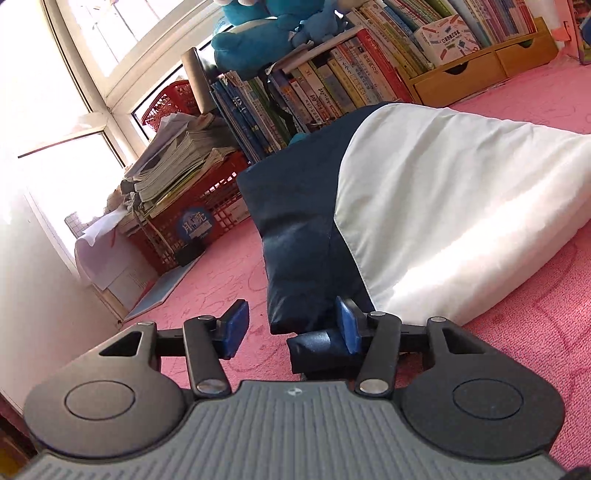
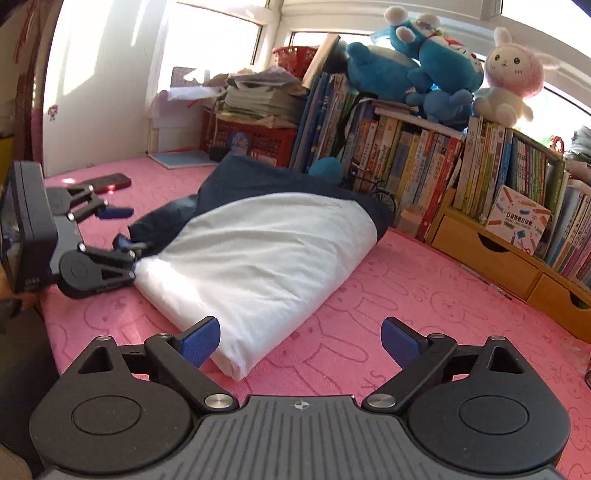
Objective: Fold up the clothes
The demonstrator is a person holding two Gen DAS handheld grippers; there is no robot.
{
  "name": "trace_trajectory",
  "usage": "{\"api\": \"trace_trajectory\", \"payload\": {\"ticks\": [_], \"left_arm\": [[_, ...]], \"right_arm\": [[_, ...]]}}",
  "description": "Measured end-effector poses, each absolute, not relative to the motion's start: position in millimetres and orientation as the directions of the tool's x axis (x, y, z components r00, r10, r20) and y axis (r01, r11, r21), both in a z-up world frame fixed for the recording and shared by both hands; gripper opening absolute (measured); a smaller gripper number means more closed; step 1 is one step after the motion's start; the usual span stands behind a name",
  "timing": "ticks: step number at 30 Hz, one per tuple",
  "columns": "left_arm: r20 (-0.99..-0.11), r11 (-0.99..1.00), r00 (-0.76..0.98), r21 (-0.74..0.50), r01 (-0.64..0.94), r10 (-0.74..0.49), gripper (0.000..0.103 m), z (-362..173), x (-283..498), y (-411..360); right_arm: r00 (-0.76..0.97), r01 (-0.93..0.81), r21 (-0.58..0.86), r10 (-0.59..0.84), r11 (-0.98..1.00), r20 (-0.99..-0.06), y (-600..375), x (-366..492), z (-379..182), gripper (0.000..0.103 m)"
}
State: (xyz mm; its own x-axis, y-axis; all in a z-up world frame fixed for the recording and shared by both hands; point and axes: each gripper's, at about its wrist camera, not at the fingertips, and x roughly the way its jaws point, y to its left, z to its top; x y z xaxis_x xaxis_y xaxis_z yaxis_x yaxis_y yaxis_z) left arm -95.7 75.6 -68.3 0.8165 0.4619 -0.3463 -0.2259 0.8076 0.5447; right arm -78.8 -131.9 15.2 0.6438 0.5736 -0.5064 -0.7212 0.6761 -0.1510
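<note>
Left tongs (image 1: 291,334) parted over navy-and-white garment (image 1: 424,221) (navy fold beside right pad), pink mat (image 1: 221,284).

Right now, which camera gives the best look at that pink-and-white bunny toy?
The right wrist view: the bunny toy sits in full sight on top of the row of books. The left wrist view does not show it, only the blue plush toys.

My left gripper (image 1: 291,328) sits low and pointed slightly downward, jaws partly apart; I see a gap beside the left pad (image 1: 236,328), and I can't tell whether the right pad presses anything. My right gripper (image 2: 301,338) is tipped downward with its jaws spread wide and nothing between the pads. From the right wrist camera, the left gripper (image 2: 122,227) lies off to the left.
</note>
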Motion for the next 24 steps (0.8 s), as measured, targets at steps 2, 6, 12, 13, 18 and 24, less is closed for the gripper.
{"api": "trace_trajectory", "payload": {"ticks": [2, 6, 12, 13, 18, 24], "left_arm": [[-0.359, 0.828, 0.820, 0.514, -0.226, 0.446, 0.047, -65.8, -96.0, 80.2], [-0.408, 0.895, 0.830, 0.387, -0.221, 0.381, 0.048, -58.3, -98.6, 99.5], [-0.452, 0.952, 0.844, 0.228, -0.205, 0.290, 0.048, -53.8, -104.0, 121.5], [-0.456, 0.958, 0.846, 0.205, -0.202, 0.276, 0.048, -53.4, -104.8, 124.6], [-0.457, 0.965, 0.852, 0.178, -0.192, 0.254, 0.048, -53.5, -108.0, 127.4], [-0.455, 0.968, 0.856, 0.166, -0.188, 0.244, 0.047, -53.6, -109.6, 127.9]], "right_arm": [[0.639, -0.714, -0.080, 0.601, 0.695, -0.480, -113.3, -65.0, 37.8, 0.096], [0.590, -0.780, -0.123, 0.657, 0.613, -0.470, -18.7, -30.8, 43.8, 0.094], [0.504, -0.803, -0.109, 0.570, 0.586, -0.649, 112.4, 51.0, -1.7, 0.010], [0.504, -0.796, -0.115, 0.545, 0.595, -0.670, 127.7, 64.4, -10.8, 0.004], [0.534, -0.736, -0.134, 0.446, 0.664, -0.718, 176.6, 124.9, -38.4, 0.000], [0.620, -0.625, -0.131, 0.387, 0.770, -0.683, 192.9, 171.1, -52.9, 0.003]]}}
